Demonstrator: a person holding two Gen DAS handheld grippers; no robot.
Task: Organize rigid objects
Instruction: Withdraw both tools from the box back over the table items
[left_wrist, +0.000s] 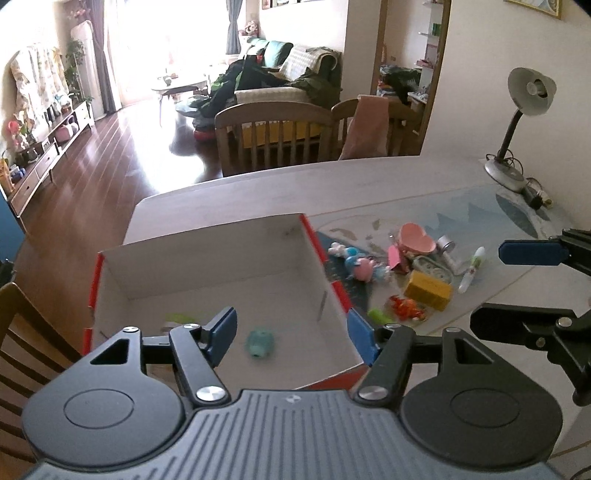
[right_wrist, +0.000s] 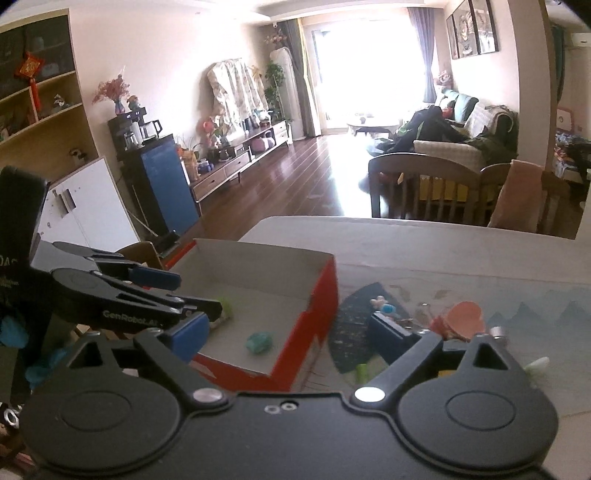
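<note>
A red-and-white cardboard box (left_wrist: 110, 273) stands open on the table; it also shows in the right wrist view (right_wrist: 321, 295). Inside lie a small teal toy (left_wrist: 260, 343), also in the right wrist view (right_wrist: 258, 342), and a light green item (left_wrist: 183, 318). My left gripper (left_wrist: 293, 334) is open and empty above the box's near side. My right gripper (right_wrist: 291, 332) is open and empty over the box's right wall. A pile of small toys sits right of the box: a pink heart dish (left_wrist: 415, 240), a yellow block (left_wrist: 428, 290), an orange figure (left_wrist: 406, 308), a white-green pen (left_wrist: 471, 271).
A desk lamp (left_wrist: 524, 107) stands at the table's far right corner. Wooden chairs (left_wrist: 273, 136) line the far side. A chair back (left_wrist: 22, 332) is at the near left. The table's left edge lies close beside the box.
</note>
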